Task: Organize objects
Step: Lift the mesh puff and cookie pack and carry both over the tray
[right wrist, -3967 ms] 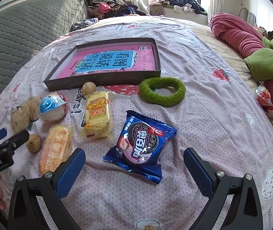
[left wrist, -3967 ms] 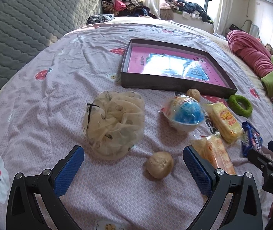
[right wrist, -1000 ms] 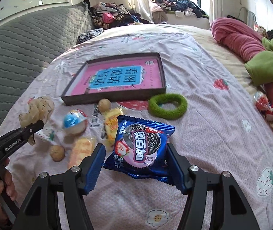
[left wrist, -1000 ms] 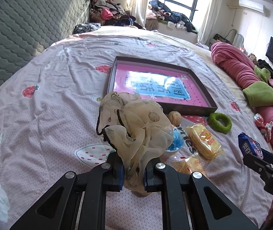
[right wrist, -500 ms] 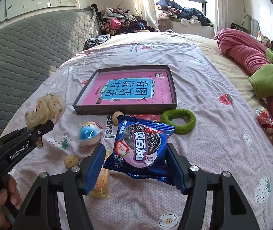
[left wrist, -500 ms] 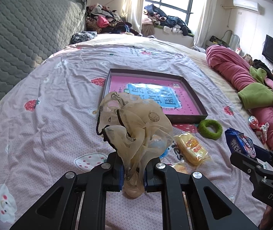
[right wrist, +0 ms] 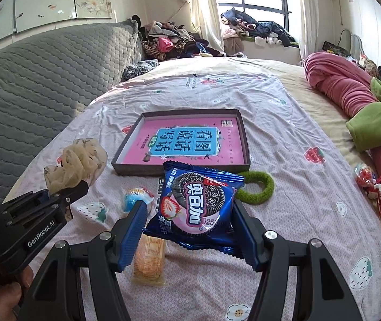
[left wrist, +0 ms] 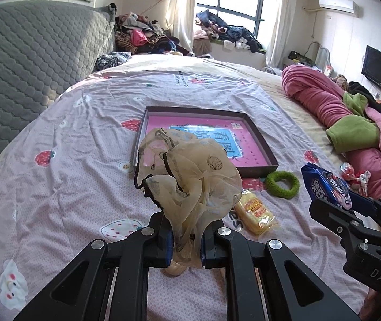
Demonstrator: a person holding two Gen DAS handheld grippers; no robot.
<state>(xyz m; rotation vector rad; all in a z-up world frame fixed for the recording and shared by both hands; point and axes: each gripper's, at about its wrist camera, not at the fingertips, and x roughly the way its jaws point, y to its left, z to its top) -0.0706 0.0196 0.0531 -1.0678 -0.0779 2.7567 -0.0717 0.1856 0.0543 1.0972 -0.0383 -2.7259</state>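
Observation:
My left gripper (left wrist: 185,243) is shut on a beige sheer scrunchie (left wrist: 190,176) and holds it above the bed; it also shows in the right wrist view (right wrist: 78,165). My right gripper (right wrist: 190,230) is shut on a blue cookie packet (right wrist: 198,206), lifted above the sheet; the packet shows in the left wrist view (left wrist: 324,184). A shallow dark box with a pink printed bottom (left wrist: 260,144) (right wrist: 244,144) lies ahead, with nothing in it.
On the pink sheet lie a green ring (left wrist: 282,184) (right wrist: 260,187), yellow snack packs (left wrist: 254,211) (right wrist: 148,259), a blue-topped cup (right wrist: 136,198) and a small round bun (left wrist: 175,268). A pink and green blanket (right wrist: 356,99) is at the right, a grey headboard (left wrist: 29,53) at the left.
Both grippers have risen and pulled back with their loads, so the box and the items on the sheet look farther off. Four seconds ago both were open and empty.

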